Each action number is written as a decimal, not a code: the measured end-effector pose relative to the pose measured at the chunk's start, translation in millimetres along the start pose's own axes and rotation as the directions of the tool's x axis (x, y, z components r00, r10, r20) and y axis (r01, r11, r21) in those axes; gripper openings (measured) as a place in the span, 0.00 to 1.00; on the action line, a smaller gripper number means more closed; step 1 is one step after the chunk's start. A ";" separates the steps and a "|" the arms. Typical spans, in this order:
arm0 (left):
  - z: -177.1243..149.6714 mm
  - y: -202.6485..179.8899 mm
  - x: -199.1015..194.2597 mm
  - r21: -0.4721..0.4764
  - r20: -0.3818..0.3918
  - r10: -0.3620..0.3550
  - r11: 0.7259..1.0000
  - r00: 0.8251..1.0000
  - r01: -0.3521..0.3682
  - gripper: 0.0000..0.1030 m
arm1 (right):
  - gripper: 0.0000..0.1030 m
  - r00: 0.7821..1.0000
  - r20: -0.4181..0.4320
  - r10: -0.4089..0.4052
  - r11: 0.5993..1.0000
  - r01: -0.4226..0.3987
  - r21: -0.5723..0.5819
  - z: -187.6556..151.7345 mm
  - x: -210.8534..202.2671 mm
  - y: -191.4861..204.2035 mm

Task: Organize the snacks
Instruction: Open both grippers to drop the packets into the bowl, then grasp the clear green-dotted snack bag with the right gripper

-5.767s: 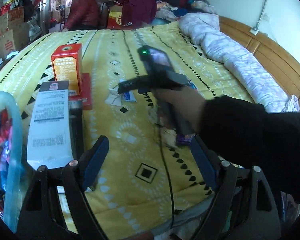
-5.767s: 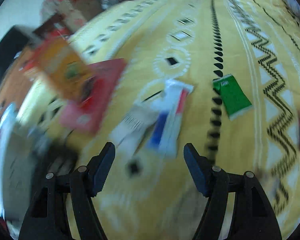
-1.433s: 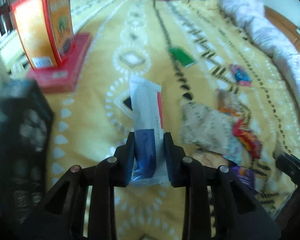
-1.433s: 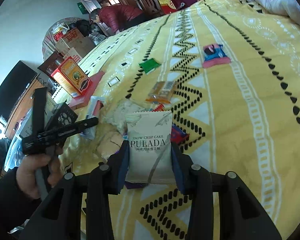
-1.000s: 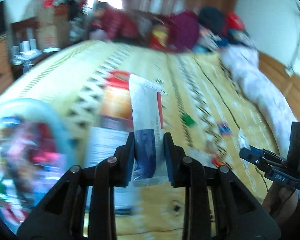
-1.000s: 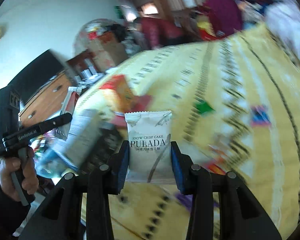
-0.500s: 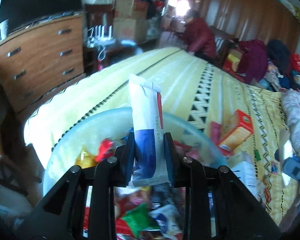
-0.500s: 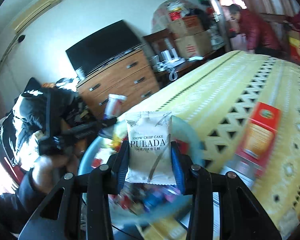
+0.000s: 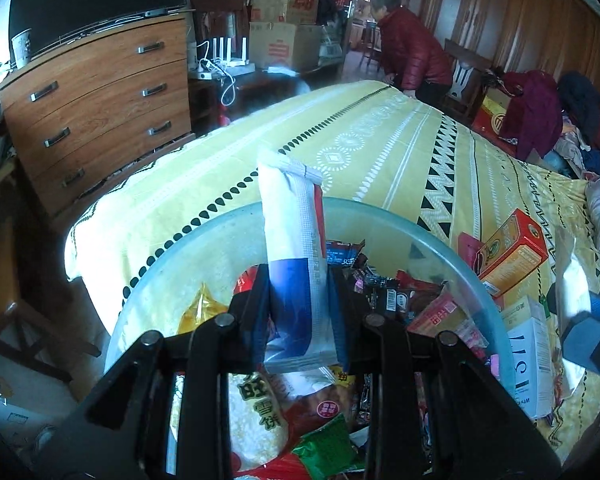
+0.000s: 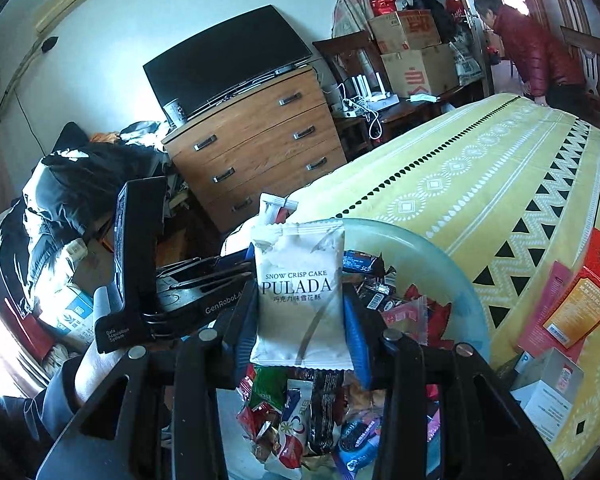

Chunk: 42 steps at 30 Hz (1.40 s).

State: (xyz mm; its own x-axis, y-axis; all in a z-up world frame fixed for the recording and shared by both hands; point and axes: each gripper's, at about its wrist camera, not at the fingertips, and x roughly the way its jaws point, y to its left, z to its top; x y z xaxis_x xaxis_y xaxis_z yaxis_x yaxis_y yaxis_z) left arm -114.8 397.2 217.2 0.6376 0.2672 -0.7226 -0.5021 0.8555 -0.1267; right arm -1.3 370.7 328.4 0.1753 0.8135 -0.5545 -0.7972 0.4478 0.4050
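Below, the basin (image 9: 440, 240) – heaped with snack packets (image 9: 320, 412).

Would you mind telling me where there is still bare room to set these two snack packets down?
Bare patches: the far inner wall of the pale blue bowl, above the yellow wrapper, and the yellow bedspread beyond the bowl's rim, left of the orange box. Crowded: the bowl's middle and near side, heaped with wrappers, and the bed's corner by the white box.

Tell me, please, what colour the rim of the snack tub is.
Pale translucent blue-green rim of the snack tub, clearest in the right wrist view.
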 end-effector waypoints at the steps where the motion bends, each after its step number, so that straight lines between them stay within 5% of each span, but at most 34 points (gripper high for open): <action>1: 0.5 0.8 0.1 0.001 0.000 0.011 1.000 1.000 -0.011 0.28 | 0.46 1.000 -0.003 -0.001 1.000 0.001 0.000 0.4 0.2 -1.3; 4: 1.2 1.5 1.5 0.004 -0.007 0.029 1.000 1.000 -0.029 0.31 | 0.66 1.000 0.011 -0.021 1.000 0.021 0.000 0.7 -1.8 1.5; 8: -0.2 -2.4 -1.9 0.014 0.008 0.051 0.999 0.999 -0.051 0.63 | 0.67 0.999 0.037 -0.030 0.999 0.029 0.022 -3.9 -15.4 -1.7; 11: -1.8 -11.4 -13.3 0.021 0.039 0.010 1.000 0.999 -0.011 0.65 | 0.68 0.997 0.062 -0.051 0.998 0.049 0.028 -22.7 -38.7 -6.3; 17: -16.3 -74.5 -48.5 0.165 0.089 -0.149 0.977 0.985 0.133 0.71 | 0.70 0.972 0.097 -0.216 0.973 0.206 0.102 -135.3 -119.3 -29.3; 20: -30.7 -123.1 -66.3 0.258 0.089 -0.243 0.942 0.966 0.213 0.87 | 0.71 0.937 0.061 -0.344 0.932 0.332 0.147 -198.4 -155.4 -43.0; 23: -55.1 -182.6 -86.4 0.368 0.061 -0.356 0.876 0.932 0.311 0.94 | 0.72 0.894 -0.012 -0.449 0.873 0.441 0.210 -261.1 -187.8 -63.9; 27: -91.6 -248.5 -90.4 0.455 -0.092 -0.483 0.758 0.871 0.468 0.95 | 0.81 0.810 -0.092 -0.579 0.754 0.575 0.316 -328.7 -229.1 -95.3; 29: -111.3 -274.2 -80.3 0.453 -0.191 -0.512 0.711 0.838 0.538 0.94 | 0.81 0.787 -0.109 -0.607 0.711 0.599 0.369 -353.9 -248.3 -107.1; 36: -164.8 -310.3 -44.9 0.459 -0.342 -0.443 0.690 0.828 0.559 0.93 | 0.81 0.822 -0.148 -0.549 0.738 0.561 0.376 -367.6 -274.3 -177.8; 40: -186.9 -315.5 -29.5 0.439 -0.400 -0.408 0.700 0.821 0.562 0.93 | 0.81 0.861 -0.170 -0.480 0.816 0.509 0.273 -331.6 -255.4 -231.3; 42: -197.1 -315.1 -23.7 0.430 -0.428 -0.393 0.704 0.814 0.566 0.93 | 0.81 0.863 -0.208 -0.460 0.842 0.498 0.207 -311.8 -237.5 -258.8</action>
State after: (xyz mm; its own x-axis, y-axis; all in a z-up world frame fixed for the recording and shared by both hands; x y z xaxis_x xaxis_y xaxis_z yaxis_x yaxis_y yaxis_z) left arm -86.9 33.8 140.3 0.4665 -0.3083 -0.8290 0.2588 0.9438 -0.2054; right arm -16.8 -54.1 128.5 0.3976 0.4194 -0.8161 -0.4639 0.8593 0.2155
